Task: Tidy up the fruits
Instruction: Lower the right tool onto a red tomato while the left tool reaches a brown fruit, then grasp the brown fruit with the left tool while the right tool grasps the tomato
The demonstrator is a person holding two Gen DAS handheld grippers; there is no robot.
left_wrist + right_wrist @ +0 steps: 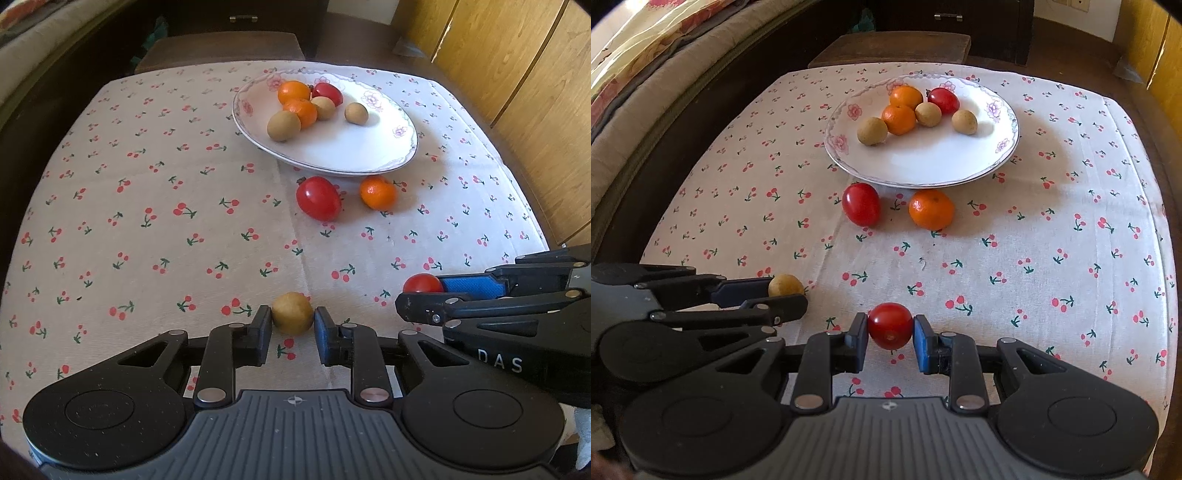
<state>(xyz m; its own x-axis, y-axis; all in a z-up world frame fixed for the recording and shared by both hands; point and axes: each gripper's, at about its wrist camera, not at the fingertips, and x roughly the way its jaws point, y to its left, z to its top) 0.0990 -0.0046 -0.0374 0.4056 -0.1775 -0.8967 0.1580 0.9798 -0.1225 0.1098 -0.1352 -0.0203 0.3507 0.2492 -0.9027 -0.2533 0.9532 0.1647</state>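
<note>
My left gripper (292, 321) is shut on a small tan fruit (292, 313) near the table's front edge; it also shows in the right wrist view (785, 285). My right gripper (890, 328) is shut on a small red tomato (890, 325), seen beside the left one in the left wrist view (422, 283). A white flowered plate (354, 155) at the back holds two oranges, a red tomato and three tan fruits. A loose red tomato (318, 198) and a loose orange (377, 192) lie on the cloth just in front of the plate.
The table wears a white cloth with a cherry print (147, 221). A wooden cabinet (517, 74) stands to the right, a dark stool (221, 51) behind the table, and a cushioned sofa (646, 74) along the left.
</note>
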